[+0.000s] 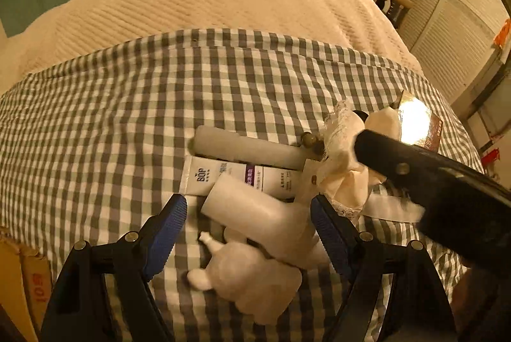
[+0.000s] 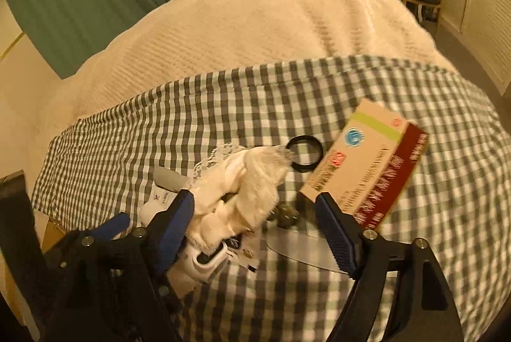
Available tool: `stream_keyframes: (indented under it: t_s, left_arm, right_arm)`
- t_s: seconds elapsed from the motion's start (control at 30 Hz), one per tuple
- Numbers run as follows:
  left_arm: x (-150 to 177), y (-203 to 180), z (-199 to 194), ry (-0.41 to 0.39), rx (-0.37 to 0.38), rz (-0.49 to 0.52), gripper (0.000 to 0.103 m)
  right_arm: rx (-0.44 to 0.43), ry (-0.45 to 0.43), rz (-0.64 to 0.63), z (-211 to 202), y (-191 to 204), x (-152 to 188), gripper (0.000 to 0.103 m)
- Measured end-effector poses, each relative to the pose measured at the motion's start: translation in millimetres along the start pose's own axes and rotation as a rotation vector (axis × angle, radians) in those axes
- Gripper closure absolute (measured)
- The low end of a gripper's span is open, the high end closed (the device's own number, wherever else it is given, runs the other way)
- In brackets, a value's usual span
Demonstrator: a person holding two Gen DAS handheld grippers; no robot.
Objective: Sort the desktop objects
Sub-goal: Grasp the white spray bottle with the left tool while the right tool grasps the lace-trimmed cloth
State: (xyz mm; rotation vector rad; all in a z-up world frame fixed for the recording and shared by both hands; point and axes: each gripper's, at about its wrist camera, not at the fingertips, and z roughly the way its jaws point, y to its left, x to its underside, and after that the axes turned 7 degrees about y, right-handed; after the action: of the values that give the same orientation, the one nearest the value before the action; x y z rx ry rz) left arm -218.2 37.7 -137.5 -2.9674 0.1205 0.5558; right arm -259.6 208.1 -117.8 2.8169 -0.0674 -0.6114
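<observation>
A heap of small things lies on the checked cloth [image 1: 127,105]. My left gripper [image 1: 249,201] stands open over a white bottle [image 1: 255,214] lying slantwise between its blue pads, with a white plush toy [image 1: 255,281] just below. Behind are a white BOP box [image 1: 204,177] and a grey cylinder [image 1: 246,150]. My right gripper [image 2: 255,195] is open too, around a cream lace-trimmed plush [image 2: 242,198] that leans on its left pad. Small bronze bells [image 2: 286,214] and a clear plastic piece [image 2: 303,249] lie in the gap. One of my right gripper's fingers [image 1: 415,172] crosses the left view.
A tan and red carton [image 2: 370,169] lies right of the heap, a black ring [image 2: 303,154] beside it. A cream bedspread [image 2: 255,22] stretches behind the cloth. A cardboard box [image 1: 28,278] stands at the near left edge. Shelves and a chair fill the far room.
</observation>
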Motion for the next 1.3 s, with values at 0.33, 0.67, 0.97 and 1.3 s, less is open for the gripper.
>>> stream_keyframes:
  t_s: [0.33, 0.67, 0.97, 1.3]
  left_arm:
    - [-5, 0, 9, -0.003, 0.011, 0.032, 0.062]
    - [8, 9, -3, 0.061, 0.061, -0.012, 0.078]
    - [27, 8, -10, 0.117, 0.137, -0.091, 0.028]
    - [19, -19, -1, 0.025, 0.069, 0.005, 0.041]
  right_arm:
    - [0.016, 0.044, -0.041, 21, -8, -4, 0.074]
    - [0.058, -0.008, -0.074, -12, -28, 10, 0.096]
    - [0.021, -0.017, -0.091, -35, -22, 30, 0.048]
    - [0.03, 0.079, -0.032, -1, -32, 34, 0.039]
